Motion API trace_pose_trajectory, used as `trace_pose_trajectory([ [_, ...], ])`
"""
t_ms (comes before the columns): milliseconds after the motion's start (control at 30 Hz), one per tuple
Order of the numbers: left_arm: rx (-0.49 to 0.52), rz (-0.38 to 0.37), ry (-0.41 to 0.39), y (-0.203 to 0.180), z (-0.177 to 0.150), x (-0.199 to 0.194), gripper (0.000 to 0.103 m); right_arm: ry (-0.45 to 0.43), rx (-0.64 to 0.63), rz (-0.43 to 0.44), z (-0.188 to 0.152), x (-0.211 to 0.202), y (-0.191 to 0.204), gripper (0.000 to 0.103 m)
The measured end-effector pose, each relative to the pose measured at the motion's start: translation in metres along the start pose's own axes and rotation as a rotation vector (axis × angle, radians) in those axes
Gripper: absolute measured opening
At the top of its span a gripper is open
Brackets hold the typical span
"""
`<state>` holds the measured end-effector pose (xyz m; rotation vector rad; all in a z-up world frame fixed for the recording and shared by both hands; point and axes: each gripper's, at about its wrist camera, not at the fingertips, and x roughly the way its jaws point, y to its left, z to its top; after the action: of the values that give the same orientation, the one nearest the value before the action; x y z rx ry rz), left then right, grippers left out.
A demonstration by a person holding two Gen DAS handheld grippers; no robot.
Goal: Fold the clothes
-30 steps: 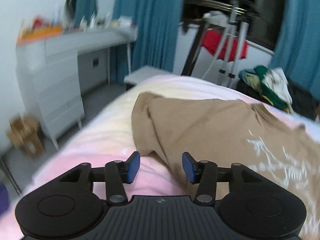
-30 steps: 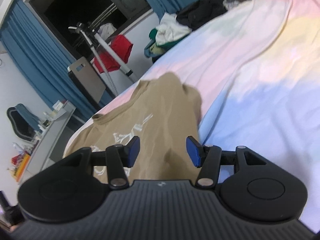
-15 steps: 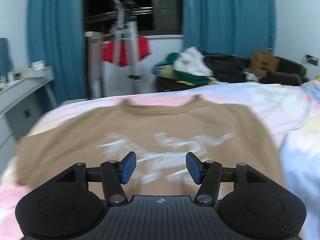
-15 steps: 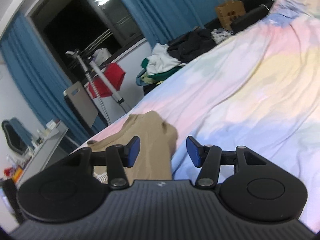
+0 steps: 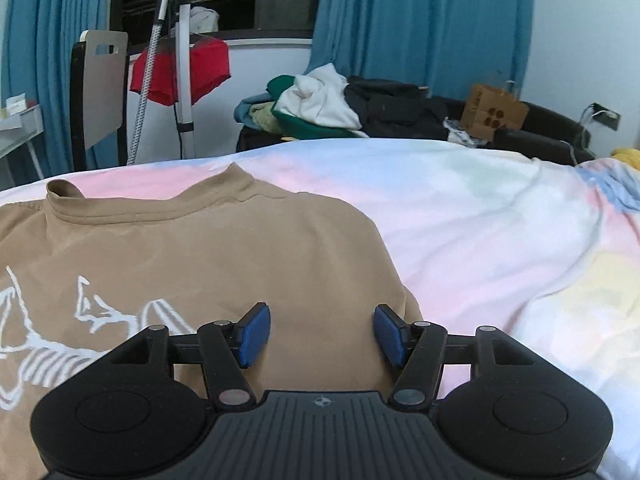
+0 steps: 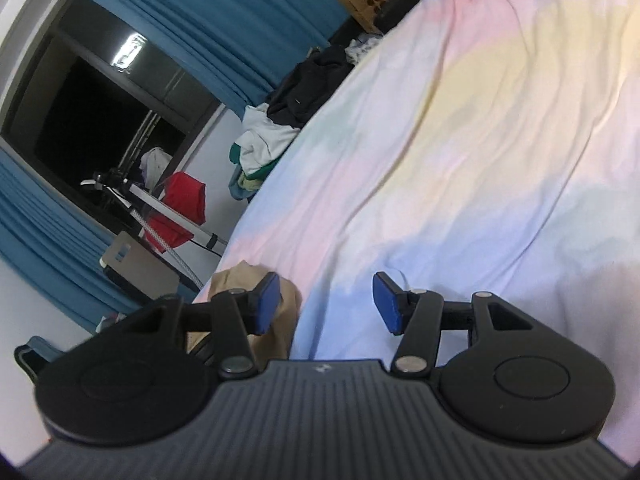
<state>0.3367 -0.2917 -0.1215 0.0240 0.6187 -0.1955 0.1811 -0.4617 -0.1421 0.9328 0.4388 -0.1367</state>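
**Tan T-shirt laid flat on the bed, both grippers empty above it**

The pastel tie-dye bedspread [image 5: 460,216] fills most of both views as I look along my two tools. On it lies the task's garment, a tan T-shirt [image 5: 208,256], spread face up with its ribbed collar [image 5: 132,210] toward the far edge of the bed and a white line print [image 5: 80,320] across the chest. From the right wrist view only a small rounded part of the shirt shows, at the lower left beside the bed's near pink-and-blue area. Beyond the bed, blue curtains [image 5: 420,40] flank a dark window; a heap of mixed clothes [image 5: 320,108] sits on a dark sofa, with a cardboard box [image 5: 492,114] to its right and a red garment [image 5: 180,72] hanging on a stand.

My left gripper [image 5: 322,334] hangs over the shirt's right side, its jaws opening, the blue pads apart with cloth below them but nothing clamped. My right gripper [image 6: 326,302] is rolled sideways, jaws standing apart and empty, its left pad in front of the shirt's edge and its right pad over bare bedspread.
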Motion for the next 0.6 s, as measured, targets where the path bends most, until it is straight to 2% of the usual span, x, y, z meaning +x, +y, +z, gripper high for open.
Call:
trace_pose_trajectory([
  [167, 0.055, -0.086, -0.066, -0.006, 0.002, -0.014, 0.063, 0.006, 0.031, 0.008, 0.001, 0.003, -0.004, 0.055],
  [300, 0.129, -0.115, -0.021, -0.018, -0.001, -0.004, 0.06, 0.005, 0.021, 0.005, 0.001, 0.003, -0.004, 0.055],
  [333, 0.131, -0.114, -0.004, -0.02, -0.001, 0.003, 0.056, 0.009, 0.021, 0.005, 0.0, 0.003, -0.004, 0.055],
  [367, 0.127, -0.106, 0.005, -0.018, -0.001, 0.008, 0.041, 0.015, 0.015, 0.006, -0.002, 0.004, -0.003, 0.055],
  [400, 0.119, -0.094, 0.013, -0.016, -0.001, 0.012, 0.017, 0.021, 0.005, 0.005, -0.003, 0.004, -0.002, 0.055],
  [433, 0.088, -0.096, 0.021, -0.008, 0.001, 0.013, 0.008, 0.025, -0.005, 0.003, -0.004, 0.005, -0.001, 0.055],
  [467, 0.046, -0.102, 0.03, 0.002, 0.004, 0.013, 0.005, 0.031, -0.015, 0.002, -0.005, 0.005, 0.0, 0.055],
  [600, -0.102, -0.088, 0.015, 0.056, 0.019, -0.001, 0.004, 0.039, -0.035, 0.018, -0.007, 0.006, 0.003, 0.055],
])
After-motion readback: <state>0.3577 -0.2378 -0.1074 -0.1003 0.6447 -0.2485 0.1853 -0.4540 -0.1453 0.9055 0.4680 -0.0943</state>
